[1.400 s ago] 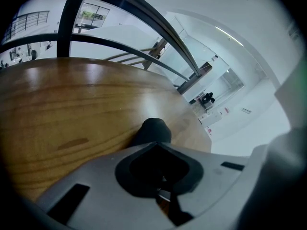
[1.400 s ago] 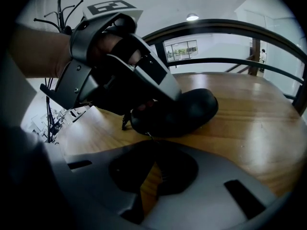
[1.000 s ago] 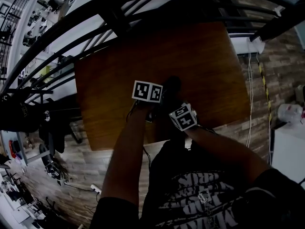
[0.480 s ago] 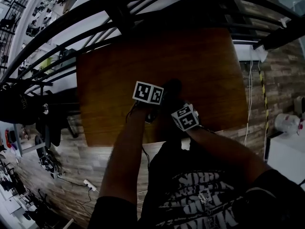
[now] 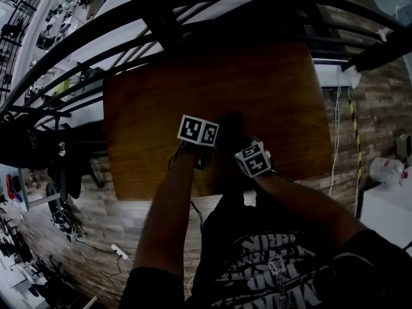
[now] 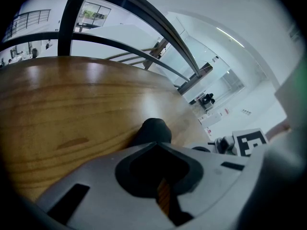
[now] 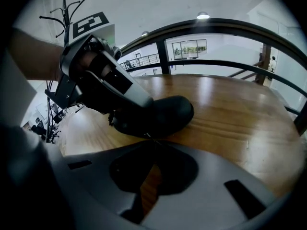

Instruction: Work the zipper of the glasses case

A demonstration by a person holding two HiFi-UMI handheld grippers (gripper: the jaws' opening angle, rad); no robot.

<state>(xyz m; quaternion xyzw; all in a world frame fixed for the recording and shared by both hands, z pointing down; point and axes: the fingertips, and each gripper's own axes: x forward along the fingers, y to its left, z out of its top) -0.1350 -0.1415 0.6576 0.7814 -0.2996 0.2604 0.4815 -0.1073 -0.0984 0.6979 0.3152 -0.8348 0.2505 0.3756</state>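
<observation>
Case: the dark glasses case [image 7: 158, 115] lies on the bench [image 5: 161, 95], close in front of the person and between both claws.
Left claw [image 6: 154, 145]: narrow, clamped on one end of the case and steadying it.
Right claw [image 7: 152, 142]: pinched together on the little zipper pull [image 7: 149, 137].
Change: over the last second the right claw creeps slightly rightward, while the left barely budges.
Meaning: the pull looks only just begun, with most of the zipper probably still to travel.
</observation>
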